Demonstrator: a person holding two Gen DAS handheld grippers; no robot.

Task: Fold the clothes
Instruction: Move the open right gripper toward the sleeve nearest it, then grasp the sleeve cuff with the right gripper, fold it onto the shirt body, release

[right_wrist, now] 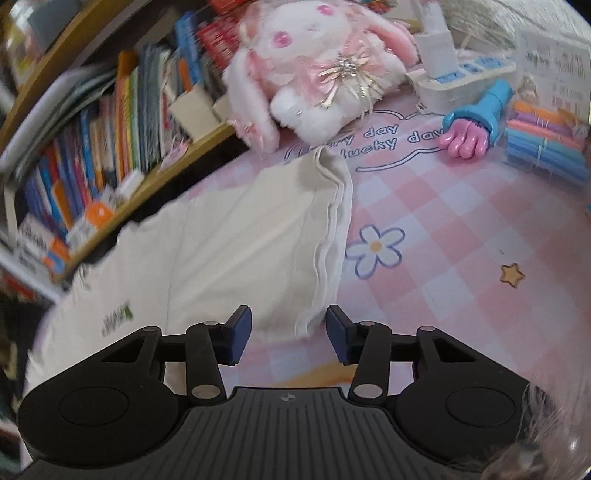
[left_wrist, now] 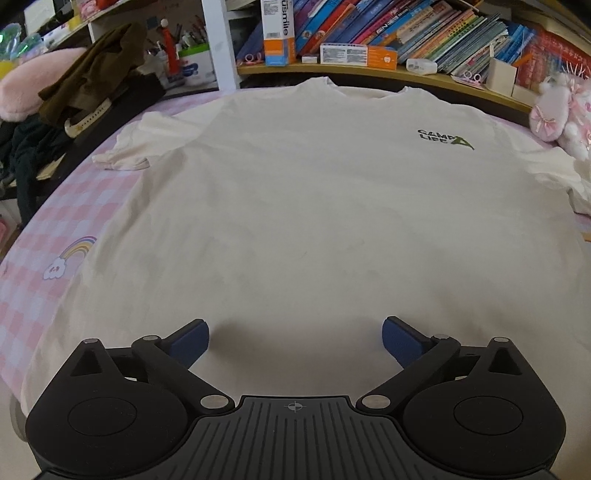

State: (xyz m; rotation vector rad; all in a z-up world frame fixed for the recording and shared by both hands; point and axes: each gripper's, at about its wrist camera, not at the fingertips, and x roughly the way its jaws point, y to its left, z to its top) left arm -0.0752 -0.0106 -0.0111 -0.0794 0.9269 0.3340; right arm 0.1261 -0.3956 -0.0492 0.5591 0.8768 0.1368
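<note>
A cream T-shirt (left_wrist: 295, 192) with a small green "CAMP LIFE" logo lies spread flat, front up, on a pink checked bed cover (left_wrist: 59, 221). My left gripper (left_wrist: 295, 341) is open and empty, hovering over the shirt's lower hem area, collar far ahead. In the right wrist view the shirt's sleeve (right_wrist: 258, 229) lies flat with its cuff edge running toward my right gripper (right_wrist: 289, 334). The right gripper is open and empty, just short of the sleeve's near corner.
A bookshelf (left_wrist: 406, 33) runs along the bed's far edge. Dark clothes (left_wrist: 88, 81) are piled at the far left. A pink-white plush rabbit (right_wrist: 314, 59) sits beyond the sleeve. A blue-pink toy (right_wrist: 476, 122) and stacked coloured pens (right_wrist: 546, 144) lie at the right.
</note>
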